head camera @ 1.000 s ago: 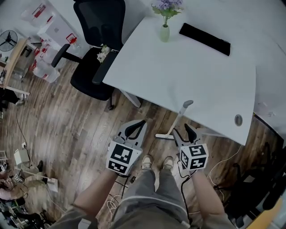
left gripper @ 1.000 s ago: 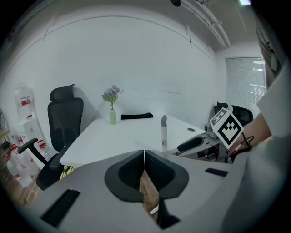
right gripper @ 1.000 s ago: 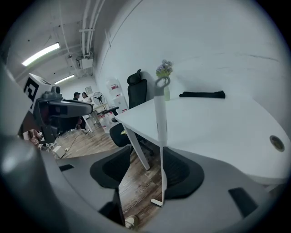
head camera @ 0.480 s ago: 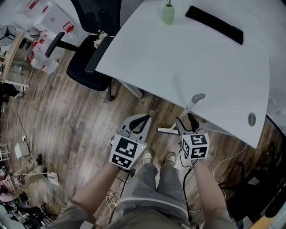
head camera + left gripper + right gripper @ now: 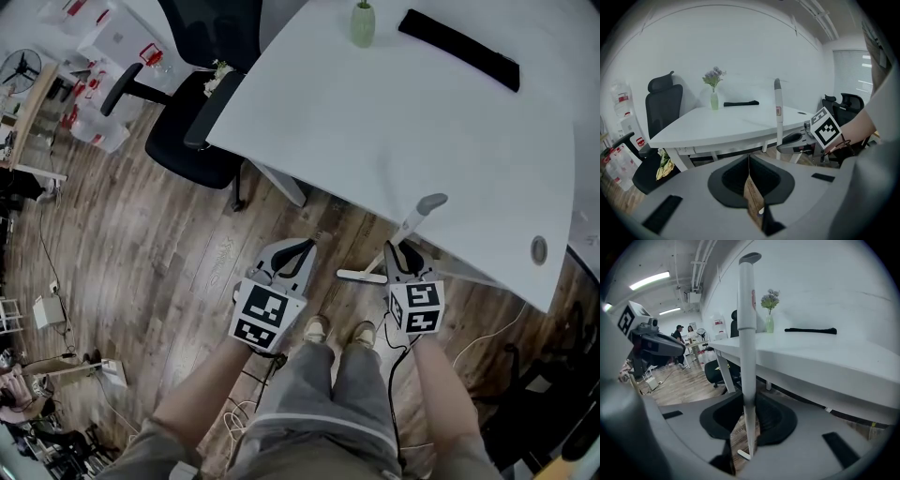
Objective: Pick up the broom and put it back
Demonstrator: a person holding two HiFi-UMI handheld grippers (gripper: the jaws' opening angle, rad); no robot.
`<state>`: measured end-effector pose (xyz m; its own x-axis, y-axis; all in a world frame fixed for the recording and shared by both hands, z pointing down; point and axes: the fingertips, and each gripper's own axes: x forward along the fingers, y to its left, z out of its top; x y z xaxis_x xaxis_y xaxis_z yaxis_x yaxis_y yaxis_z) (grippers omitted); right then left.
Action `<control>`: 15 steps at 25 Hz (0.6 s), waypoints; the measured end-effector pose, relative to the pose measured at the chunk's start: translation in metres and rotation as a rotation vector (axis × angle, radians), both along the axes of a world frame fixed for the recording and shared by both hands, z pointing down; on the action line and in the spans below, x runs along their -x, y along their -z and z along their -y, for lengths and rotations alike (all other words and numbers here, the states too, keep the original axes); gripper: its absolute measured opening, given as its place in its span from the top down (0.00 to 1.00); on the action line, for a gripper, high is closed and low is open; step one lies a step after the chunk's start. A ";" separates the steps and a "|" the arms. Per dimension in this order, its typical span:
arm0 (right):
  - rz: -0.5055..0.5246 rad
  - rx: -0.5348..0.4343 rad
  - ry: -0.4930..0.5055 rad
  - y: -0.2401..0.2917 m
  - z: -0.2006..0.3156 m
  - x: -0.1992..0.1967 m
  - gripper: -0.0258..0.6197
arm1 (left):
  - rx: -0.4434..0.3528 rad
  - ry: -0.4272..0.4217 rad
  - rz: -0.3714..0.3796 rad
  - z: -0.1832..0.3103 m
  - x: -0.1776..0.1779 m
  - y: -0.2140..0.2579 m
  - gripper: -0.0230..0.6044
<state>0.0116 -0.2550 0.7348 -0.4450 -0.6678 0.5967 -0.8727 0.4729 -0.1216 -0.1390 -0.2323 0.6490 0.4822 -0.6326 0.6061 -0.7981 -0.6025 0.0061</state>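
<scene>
Lowered right hand-held gripper (image 5: 401,255) closing round broom (image 5: 415,217)

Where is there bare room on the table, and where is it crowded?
The white table is bare from the vase and black strip at its far side to the near edge. Crowded: the floor by the broom, where the right gripper is closing its jaws on the handle.

One broom (image 5: 415,217), one vase (image 5: 363,23).

The right tongs (image 5: 748,401) were closing on the upright broom (image 5: 746,329) standing between them. The counter (image 5: 829,359) lay at three o'clock.
</scene>
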 end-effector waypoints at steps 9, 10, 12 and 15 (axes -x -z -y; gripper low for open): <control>-0.063 0.000 0.013 0.025 -0.047 -0.008 0.81 | -0.004 0.020 0.006 -0.027 0.015 0.023 0.93; -0.066 -0.014 0.010 0.033 -0.051 -0.010 0.81 | -0.006 0.025 0.005 -0.031 0.017 0.027 0.93; -0.069 -0.054 0.000 0.054 -0.060 -0.013 0.81 | -0.013 0.039 -0.003 -0.037 0.019 0.038 0.93; -0.068 -0.114 -0.008 0.095 -0.071 -0.016 0.81 | -0.033 0.061 -0.021 -0.047 0.023 0.060 0.93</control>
<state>0.0276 -0.1837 0.6398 -0.4002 -0.7366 0.5452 -0.8811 0.4728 -0.0079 -0.1618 -0.1850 0.5887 0.4546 -0.6803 0.5749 -0.8330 -0.5533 0.0040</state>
